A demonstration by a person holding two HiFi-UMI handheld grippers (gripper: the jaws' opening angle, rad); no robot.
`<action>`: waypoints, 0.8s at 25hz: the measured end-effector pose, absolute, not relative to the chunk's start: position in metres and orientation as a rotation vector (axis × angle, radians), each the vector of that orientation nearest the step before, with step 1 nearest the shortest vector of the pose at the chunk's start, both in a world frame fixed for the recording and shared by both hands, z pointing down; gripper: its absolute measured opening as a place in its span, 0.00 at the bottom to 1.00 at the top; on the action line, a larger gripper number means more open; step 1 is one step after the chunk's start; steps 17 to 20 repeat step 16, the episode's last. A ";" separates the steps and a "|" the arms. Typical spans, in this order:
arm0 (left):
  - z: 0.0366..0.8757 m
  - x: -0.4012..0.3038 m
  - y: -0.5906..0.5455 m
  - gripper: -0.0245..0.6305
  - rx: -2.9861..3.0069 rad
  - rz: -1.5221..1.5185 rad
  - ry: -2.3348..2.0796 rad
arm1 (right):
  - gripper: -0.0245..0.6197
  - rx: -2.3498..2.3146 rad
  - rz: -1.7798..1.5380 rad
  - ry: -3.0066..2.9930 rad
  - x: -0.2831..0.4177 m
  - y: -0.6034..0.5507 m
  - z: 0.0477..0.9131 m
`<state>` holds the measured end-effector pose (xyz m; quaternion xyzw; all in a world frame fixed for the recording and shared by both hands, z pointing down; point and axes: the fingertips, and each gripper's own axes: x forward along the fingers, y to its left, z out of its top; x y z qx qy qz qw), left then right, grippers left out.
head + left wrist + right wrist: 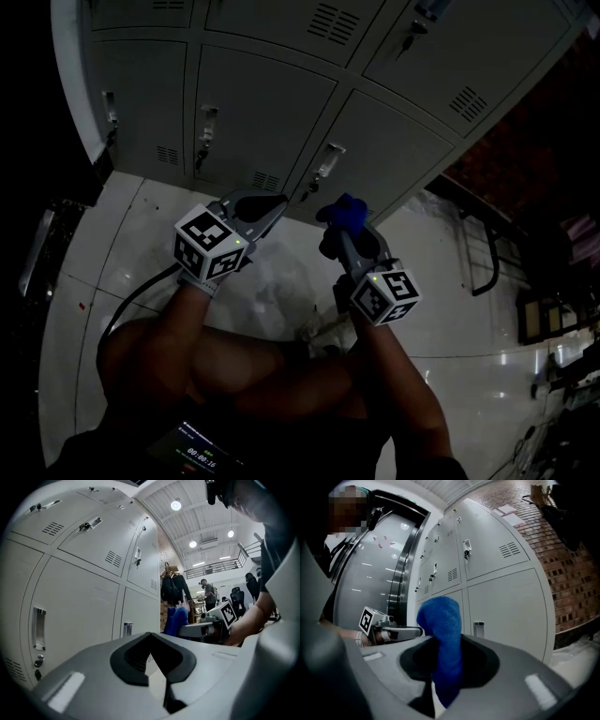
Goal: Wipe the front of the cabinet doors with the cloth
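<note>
Right gripper [342, 225] has its jaws clamped on the bunched blue cloth [348, 207], held near the grey locker doors [253, 103] and not yet touching them. Left gripper [274, 212] is closed on nothing. Recommended: press the cloth flat and stroke evenly, working around the latch handles [324, 161].

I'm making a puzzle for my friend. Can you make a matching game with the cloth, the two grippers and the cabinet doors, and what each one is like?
Things:
1. cloth
2. left gripper
3. right gripper
4. cabinet doors

What it is like:
A. pale grey, closed
B. shut, holding nothing
C. blue
D. shut on the cloth

Pairs: 1-C, 2-B, 3-D, 4-A
</note>
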<state>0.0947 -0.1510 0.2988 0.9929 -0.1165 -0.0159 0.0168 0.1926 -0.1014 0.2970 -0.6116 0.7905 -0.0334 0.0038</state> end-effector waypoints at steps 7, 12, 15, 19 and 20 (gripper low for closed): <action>0.300 0.095 -0.151 0.04 3.084 -0.042 -0.362 | 0.20 -1.906 -0.119 2.481 0.193 -0.102 0.299; 0.300 0.096 -0.151 0.04 3.087 -0.041 -0.365 | 0.20 -1.894 -0.116 2.484 0.193 -0.102 0.298; 0.300 0.098 -0.151 0.04 3.084 -0.045 -0.365 | 0.20 -1.889 -0.114 2.488 0.194 -0.102 0.298; 0.301 0.099 -0.152 0.04 3.084 -0.046 -0.365 | 0.20 -1.888 -0.115 2.488 0.194 -0.103 0.297; 0.301 0.099 -0.152 0.04 3.084 -0.046 -0.365 | 0.20 -1.888 -0.115 2.488 0.194 -0.103 0.297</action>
